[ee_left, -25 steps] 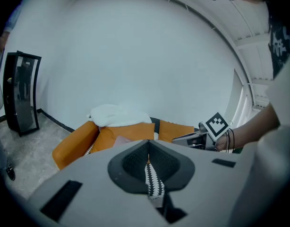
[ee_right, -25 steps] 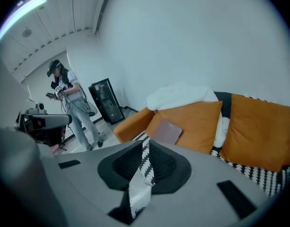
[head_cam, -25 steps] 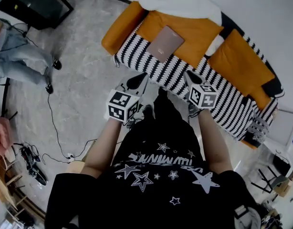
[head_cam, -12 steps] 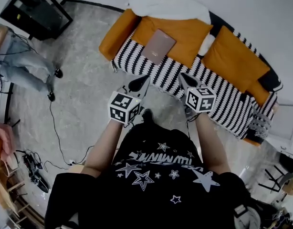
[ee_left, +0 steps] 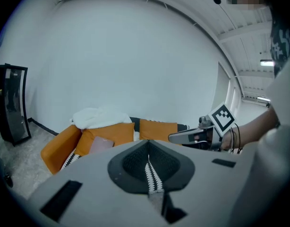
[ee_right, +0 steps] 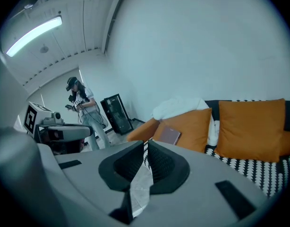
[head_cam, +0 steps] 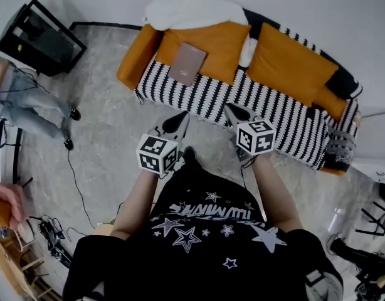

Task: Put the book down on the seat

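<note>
The pinkish-brown book lies on the sofa's striped seat, its far edge leaning on an orange back cushion. It also shows in the left gripper view as the book and in the right gripper view as the book. My left gripper and right gripper hover side by side over the floor in front of the sofa, well short of the book. Both are shut with nothing held: left gripper, right gripper.
A white blanket is draped over the sofa back. A black cabinet stands at the far left, a person in jeans next to it. Cables trail across the grey floor at the left.
Both grippers have drawn back from the sofa and risen a little. The book stays where it lay on the seat.
</note>
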### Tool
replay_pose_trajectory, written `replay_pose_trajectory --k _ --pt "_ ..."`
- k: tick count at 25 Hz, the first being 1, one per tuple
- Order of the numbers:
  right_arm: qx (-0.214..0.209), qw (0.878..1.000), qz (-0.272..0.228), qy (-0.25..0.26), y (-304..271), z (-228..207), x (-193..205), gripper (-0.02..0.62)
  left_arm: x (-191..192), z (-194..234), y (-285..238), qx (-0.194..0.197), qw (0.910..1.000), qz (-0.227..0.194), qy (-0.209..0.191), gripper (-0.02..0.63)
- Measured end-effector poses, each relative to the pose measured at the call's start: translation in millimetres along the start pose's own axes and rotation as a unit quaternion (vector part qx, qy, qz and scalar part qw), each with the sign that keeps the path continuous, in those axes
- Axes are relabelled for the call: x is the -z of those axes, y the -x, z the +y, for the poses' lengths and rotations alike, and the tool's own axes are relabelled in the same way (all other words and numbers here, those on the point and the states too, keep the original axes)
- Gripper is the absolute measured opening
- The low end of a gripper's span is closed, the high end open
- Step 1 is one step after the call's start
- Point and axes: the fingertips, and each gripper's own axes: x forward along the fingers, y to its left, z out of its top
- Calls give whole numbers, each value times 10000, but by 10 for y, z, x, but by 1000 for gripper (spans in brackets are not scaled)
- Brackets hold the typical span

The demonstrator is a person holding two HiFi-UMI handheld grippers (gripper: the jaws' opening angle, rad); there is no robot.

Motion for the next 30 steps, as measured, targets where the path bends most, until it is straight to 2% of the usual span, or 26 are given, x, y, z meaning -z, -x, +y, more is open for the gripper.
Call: replay_pose_trajectory --k 5,21,30 --pt "-7 9999 -112 -53 369 -79 170 41 24 -399 -4 41 9999 -75 -130 8" --pt "18 9995 -246 -190 1667 -21 895 41 451 -1703 386 132 9994 -156 -270 8" --pt "14 9993 -334 -145 2035 0 1073 39 454 -2102 569 81 9990 -233 -385 8"
